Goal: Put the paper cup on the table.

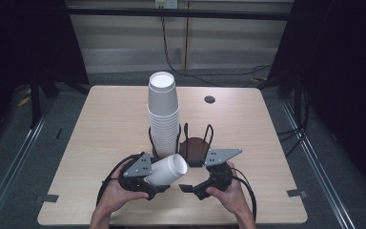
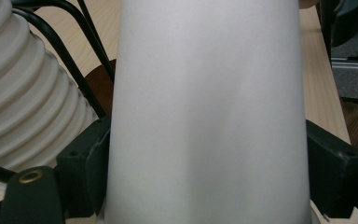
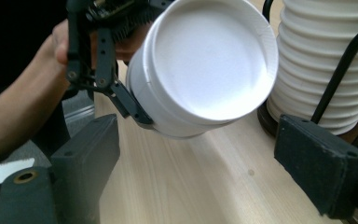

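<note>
1. The left gripper [image 1: 158, 183] clamped a cup [image 1: 167, 170], held tilted above the table [image 1: 100, 143] beside the stack [image 1: 163, 114].
2. The right gripper [image 3: 214, 182] gaped empty.
3. Squeezing harder would probably crush it.

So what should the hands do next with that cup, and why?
Probably carry the white cup over the holder's empty side and turn it upright. The left gripper is shut on it, tilted off the table, while the right gripper waits open beside the stack of cups.
</note>
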`<action>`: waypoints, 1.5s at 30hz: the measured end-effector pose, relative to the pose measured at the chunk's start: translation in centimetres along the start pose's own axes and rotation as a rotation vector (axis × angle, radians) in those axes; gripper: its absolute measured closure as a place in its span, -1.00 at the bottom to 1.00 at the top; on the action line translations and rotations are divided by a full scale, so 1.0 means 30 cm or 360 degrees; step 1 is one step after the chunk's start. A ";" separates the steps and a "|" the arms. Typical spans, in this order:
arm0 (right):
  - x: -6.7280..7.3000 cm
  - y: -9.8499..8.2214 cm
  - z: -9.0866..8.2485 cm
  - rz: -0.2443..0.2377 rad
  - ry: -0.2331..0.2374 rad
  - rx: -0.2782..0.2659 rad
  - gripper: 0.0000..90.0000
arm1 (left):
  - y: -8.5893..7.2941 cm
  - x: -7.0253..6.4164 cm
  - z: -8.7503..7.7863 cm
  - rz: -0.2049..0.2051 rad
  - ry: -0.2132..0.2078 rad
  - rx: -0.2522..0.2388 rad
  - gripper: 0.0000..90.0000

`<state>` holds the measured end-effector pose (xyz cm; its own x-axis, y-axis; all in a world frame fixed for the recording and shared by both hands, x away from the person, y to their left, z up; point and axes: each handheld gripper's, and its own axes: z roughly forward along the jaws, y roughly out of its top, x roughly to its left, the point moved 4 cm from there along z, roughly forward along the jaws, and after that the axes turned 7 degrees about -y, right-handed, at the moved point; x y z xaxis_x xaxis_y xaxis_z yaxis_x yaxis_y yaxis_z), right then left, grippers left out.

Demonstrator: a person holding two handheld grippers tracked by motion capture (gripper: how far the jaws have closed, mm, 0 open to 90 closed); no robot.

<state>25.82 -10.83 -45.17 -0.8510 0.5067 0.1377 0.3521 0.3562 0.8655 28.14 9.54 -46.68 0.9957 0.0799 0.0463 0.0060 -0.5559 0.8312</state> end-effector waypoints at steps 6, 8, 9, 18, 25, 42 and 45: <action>-0.003 0.004 0.007 -0.0054 -0.0007 0.0144 -0.69 | 0.004 0.013 0.004 0.0014 -0.0019 0.0066 -0.65; -0.004 0.007 0.008 -0.0054 0.0003 0.0172 -0.69 | 0.009 0.014 0.006 0.0023 0.0001 0.0113 -0.65; -0.008 0.009 0.008 -0.0064 0.0007 0.0192 -0.69 | 0.010 0.013 0.006 0.0032 -0.0005 0.0120 -0.65; -0.008 0.026 0.021 -0.0136 0.0016 0.0349 -0.69 | 0.005 0.005 0.012 0.0064 -0.0013 0.0240 -0.65; -0.009 0.038 0.015 -0.0197 0.0034 0.0425 -0.68 | 0.007 -0.006 0.025 0.0100 -0.0018 0.0297 -0.65; -0.019 0.039 0.073 -0.0278 0.0089 0.0726 -0.64 | 0.004 -0.034 0.056 0.0153 -0.0078 0.0432 -0.65; -0.015 0.042 0.078 -0.0288 0.0121 0.0761 -0.58 | -0.001 -0.040 0.061 0.0140 -0.0099 0.0463 -0.65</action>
<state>27.56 -8.77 -45.28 -0.9346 0.3513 0.0562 0.3200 0.7611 0.5642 27.10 7.94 -47.77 0.9973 -0.0246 0.0697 -0.0632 -0.7728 0.6315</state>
